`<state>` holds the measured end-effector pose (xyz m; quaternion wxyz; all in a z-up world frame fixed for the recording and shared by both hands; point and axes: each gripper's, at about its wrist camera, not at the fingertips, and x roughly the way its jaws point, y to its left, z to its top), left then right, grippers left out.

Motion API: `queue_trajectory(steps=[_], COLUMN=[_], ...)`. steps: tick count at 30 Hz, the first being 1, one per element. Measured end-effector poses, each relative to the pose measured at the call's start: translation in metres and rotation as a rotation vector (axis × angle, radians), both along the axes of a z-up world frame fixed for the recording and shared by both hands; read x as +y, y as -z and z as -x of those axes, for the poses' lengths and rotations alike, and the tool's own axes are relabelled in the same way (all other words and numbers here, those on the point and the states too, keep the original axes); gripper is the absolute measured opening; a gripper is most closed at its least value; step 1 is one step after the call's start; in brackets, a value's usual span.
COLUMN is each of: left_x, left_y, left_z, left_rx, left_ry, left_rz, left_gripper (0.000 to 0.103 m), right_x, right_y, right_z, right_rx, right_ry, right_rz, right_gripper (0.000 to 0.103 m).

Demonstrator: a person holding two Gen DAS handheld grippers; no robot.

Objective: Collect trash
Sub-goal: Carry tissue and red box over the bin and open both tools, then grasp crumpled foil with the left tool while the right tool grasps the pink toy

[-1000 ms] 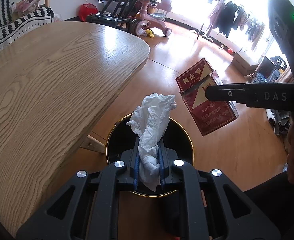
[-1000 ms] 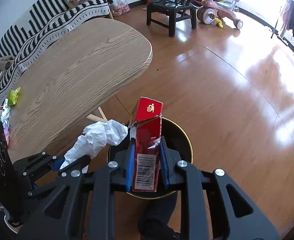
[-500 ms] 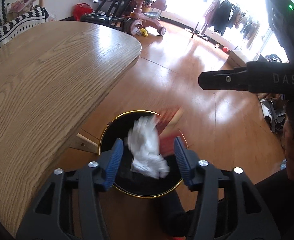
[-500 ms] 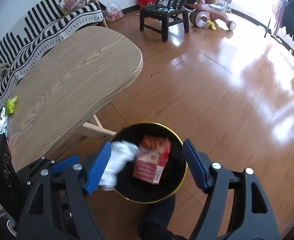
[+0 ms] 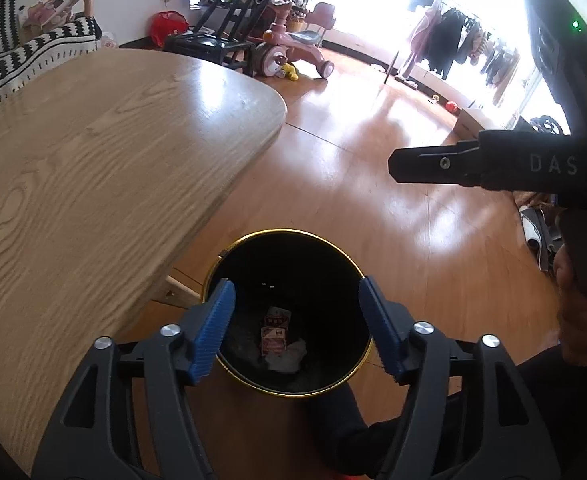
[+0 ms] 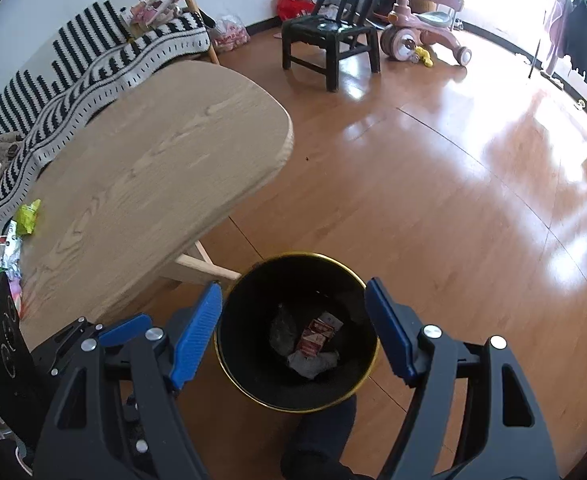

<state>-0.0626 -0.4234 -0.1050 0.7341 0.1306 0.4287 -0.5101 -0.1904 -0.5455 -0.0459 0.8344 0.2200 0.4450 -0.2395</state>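
A black bin with a gold rim [image 5: 343, 254] [image 6: 357, 274] stands on the floor beside the table. At its bottom lie a red carton [image 5: 274, 334] [image 6: 318, 334] and a crumpled white tissue [image 5: 287, 358] [image 6: 311, 364]. My left gripper [image 5: 297, 326] hovers over the bin, its jaws still opening, with nothing between the blue pads. My right gripper [image 6: 293, 330] also hangs above the bin, open and empty. In the left wrist view the right gripper's black finger [image 5: 453, 160] reaches in from the right, with a hand [image 5: 577, 312] on its handle.
A wooden table [image 5: 93, 168] [image 6: 153, 176] fills the left side; wrappers [image 6: 27, 218] lie at its far left edge. Beyond are a striped sofa [image 6: 93, 64], a black chair [image 6: 329, 36], a pink ride-on toy [image 6: 421, 36] and a clothes rack [image 5: 453, 44]. Someone's dark-clad foot [image 6: 325, 432] is beside the bin.
Both grippers opened. The tissue dropped from the left one and the red carton from the right one; both now lie at the bottom of the bin.
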Motion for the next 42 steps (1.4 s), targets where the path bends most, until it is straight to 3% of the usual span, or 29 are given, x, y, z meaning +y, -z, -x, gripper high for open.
queue_trajectory(steps=[5,10,17,26,33,42], left_x=[0.037,0.096,0.225,0.382,0.422,0.398], left_y=[-0.029,-0.061,-0.096,-0.104,-0.086,-0.042], left_z=[-0.008,-0.028,-0.067,-0.093,-0.108,-0.124], left_rx=[-0.058,-0.099,-0.172,-0.229,-0.243,-0.268], left_ry=[-0.057,-0.167,-0.417,-0.716,-0.74,-0.602], left_rz=[0.024,0.044,0.033,-0.038,-0.124,-0.224], left_gripper=[0.084,0.087,0.09,0.091,0.091,0.091], right_x=[0.02,0.061,0.134,0.261,0.344,0.388], right_y=[-0.02,-0.039,-0.062,-0.066,-0.051,-0.02], right_z=[-0.016,-0.049,-0.104,-0.169,-0.198,-0.223], right_rx=[-0.075,-0.145,-0.227,-0.255,-0.224,-0.144], right_ry=[-0.042,-0.139,-0.285,-0.507,-0.657,-0.747], right_rz=[0.019,0.012,-0.015,-0.02,0.028,0.071], right_gripper=[0.079,0.079,0.08,0.082,0.082,0.082])
